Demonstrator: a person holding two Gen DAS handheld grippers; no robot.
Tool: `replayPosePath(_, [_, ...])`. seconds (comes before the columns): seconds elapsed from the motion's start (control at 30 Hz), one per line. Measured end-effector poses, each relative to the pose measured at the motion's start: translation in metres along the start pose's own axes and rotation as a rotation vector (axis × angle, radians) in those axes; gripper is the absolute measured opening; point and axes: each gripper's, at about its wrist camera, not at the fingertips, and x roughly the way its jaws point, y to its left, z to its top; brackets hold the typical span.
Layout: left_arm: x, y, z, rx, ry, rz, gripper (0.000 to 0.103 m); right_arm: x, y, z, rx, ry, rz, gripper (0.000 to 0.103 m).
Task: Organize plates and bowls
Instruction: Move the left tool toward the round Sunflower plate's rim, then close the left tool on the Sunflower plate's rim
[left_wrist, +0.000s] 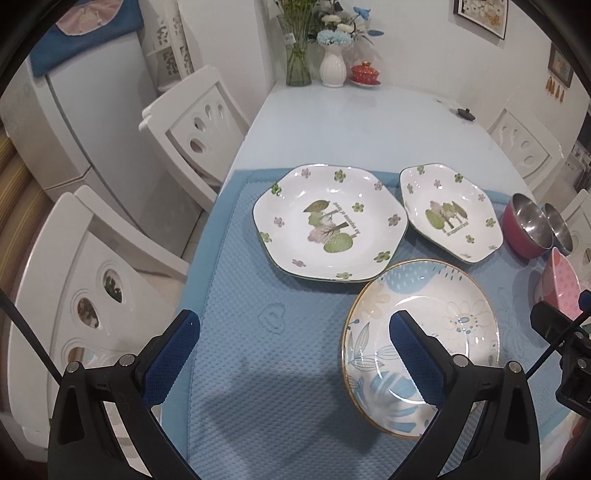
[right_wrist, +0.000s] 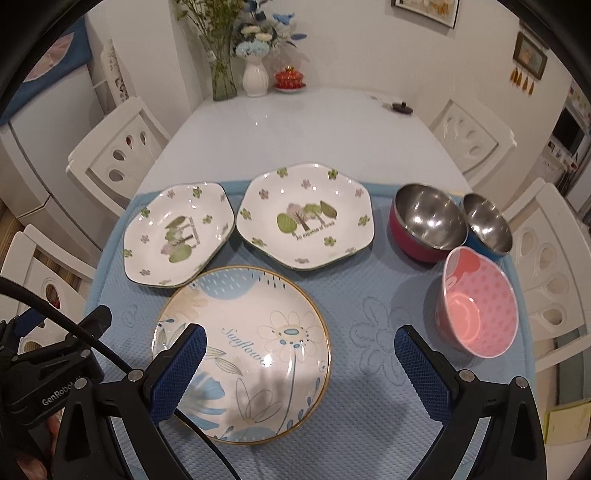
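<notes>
Sunflower plate (right_wrist: 242, 354): round, glossy, gold-rimmed; near centre of the quilted blue mat (right_wrist: 369, 406).
Hexagonal plates (right_wrist: 304, 216): far, side by side.
Bowls (right_wrist: 428, 221): right; two steel-lined, one pink.
Left gripper (left_wrist: 291, 363): jaws spread, empty.
Right gripper (right_wrist: 301, 373): likewise.
Advice: pinch a rim squarely; glaze looks slippery.

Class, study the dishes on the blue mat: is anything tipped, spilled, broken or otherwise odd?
One thing stands out: the pink bowl at the mat's right side sits tilted, its opening tipped toward the camera rather than level. The sunflower plate, both hexagonal plates and the two steel bowls sit flat. No spills or visible cracks.
</notes>
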Motion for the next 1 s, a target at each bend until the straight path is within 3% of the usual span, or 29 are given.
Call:
replayPosePath(0.4, [-0.011, -0.005, -0.005, 0.006, -0.022, 0.001, 0.102, -0.016, -0.001, -0.007, 0.009, -0.022, 0.012, 0.101])
replayPosePath(0.73, [0.004, -0.009, -0.009, 0.014, 0.01, -0.009, 0.102, 0.005, -0.01, -0.013, 0.03, 0.019, 0.005, 0.101])
replayPosePath(0.93, [0.038, -0.009, -0.02, -0.003, 0.094, -0.118, 0.102, 0.042, -0.026, -0.027, 0.054, 0.083, 0.005, 0.101])
replayPosePath(1.0, [0.049, -0.011, -0.022, 0.014, 0.108, -0.158, 0.102, 0.056, -0.034, -0.032, 0.07, 0.118, 0.028, 0.087])
